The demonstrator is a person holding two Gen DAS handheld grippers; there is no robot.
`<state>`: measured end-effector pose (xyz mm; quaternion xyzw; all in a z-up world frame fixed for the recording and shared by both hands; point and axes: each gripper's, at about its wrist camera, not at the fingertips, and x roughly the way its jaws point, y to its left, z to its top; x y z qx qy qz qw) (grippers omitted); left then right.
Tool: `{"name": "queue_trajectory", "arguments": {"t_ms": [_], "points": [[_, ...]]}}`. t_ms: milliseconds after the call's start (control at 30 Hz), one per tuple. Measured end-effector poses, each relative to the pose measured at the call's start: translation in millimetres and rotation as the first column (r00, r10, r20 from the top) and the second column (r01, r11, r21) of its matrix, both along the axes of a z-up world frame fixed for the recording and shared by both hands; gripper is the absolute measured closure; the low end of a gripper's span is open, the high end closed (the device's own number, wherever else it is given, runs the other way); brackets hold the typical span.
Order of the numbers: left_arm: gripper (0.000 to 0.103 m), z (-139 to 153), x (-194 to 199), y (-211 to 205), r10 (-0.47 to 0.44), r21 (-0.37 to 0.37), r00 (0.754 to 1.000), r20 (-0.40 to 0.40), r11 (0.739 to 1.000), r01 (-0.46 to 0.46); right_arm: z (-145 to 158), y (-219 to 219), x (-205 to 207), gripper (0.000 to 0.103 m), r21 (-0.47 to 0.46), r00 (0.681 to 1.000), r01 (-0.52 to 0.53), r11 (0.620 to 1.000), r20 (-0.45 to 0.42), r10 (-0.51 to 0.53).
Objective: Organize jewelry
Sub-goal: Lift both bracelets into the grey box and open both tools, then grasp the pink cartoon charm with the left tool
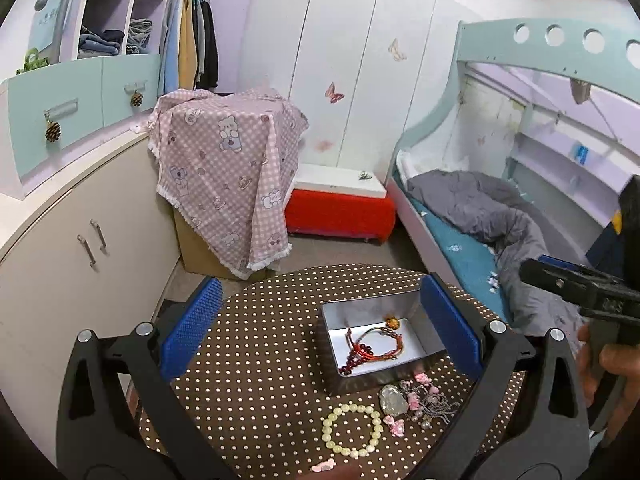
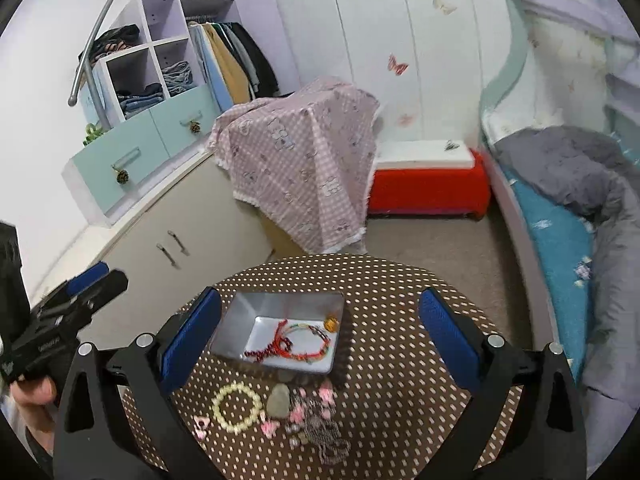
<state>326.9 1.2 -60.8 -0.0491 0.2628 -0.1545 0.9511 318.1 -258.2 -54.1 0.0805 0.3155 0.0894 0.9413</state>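
A silver metal tin (image 1: 340, 372) (image 2: 232, 336) stands on the round brown polka-dot table (image 1: 260, 340) (image 2: 400, 360). In it lie red bead and cord bracelets (image 1: 374, 346) (image 2: 296, 340). In front of the tin lie a pale yellow bead bracelet (image 1: 352, 430) (image 2: 237, 408), a clear stone pendant (image 1: 392, 400) (image 2: 279, 400) and pink charms with a chain (image 1: 430, 400) (image 2: 320, 424). My left gripper (image 1: 320, 328) is open and empty, above the table. My right gripper (image 2: 320, 336) is open and empty, above the tin; it also shows at the left wrist view's right edge (image 1: 576, 280).
A box draped in pink checked cloth (image 1: 228, 168) (image 2: 304, 160) stands behind the table. A red bench (image 1: 340, 208) (image 2: 428, 184) is by the wardrobe. A bed with a grey duvet (image 1: 480, 208) (image 2: 580, 176) is on the right, a beige cabinet (image 1: 80, 232) (image 2: 172, 232) on the left.
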Motion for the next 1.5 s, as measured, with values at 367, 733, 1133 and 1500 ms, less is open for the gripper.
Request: {"name": "queue_trajectory", "arguments": {"t_ms": [367, 733, 1133, 1500], "points": [[0.006, 0.6, -43.0, 8.9, 0.011, 0.049, 0.999, 0.036, 0.999, -0.013, -1.5, 9.3, -64.5, 0.008, -0.075, 0.997, 0.053, 0.996, 0.066, -0.048], [0.006, -24.1, -82.5, 8.7, 0.171, 0.092, 0.985, -0.001, 0.981, -0.170, -13.9, 6.7, -71.0, 0.008, -0.069, 0.992, -0.065, 0.996, 0.103, 0.072], [0.006, -95.9, -77.9, -7.7, 0.108, 0.189, 0.975, -0.194, 0.979, -0.071, -60.6, -0.8, -73.5, 0.008, -0.051, 1.000, -0.030, 0.998, -0.011, 0.029], [0.032, -149.1, -63.2, -29.3, 0.073, 0.242, 0.935, -0.348, 0.970, 0.014, -94.9, -7.0, -66.1, 0.008, -0.053, 0.994, -0.025, 0.998, -0.111, 0.019]]}}
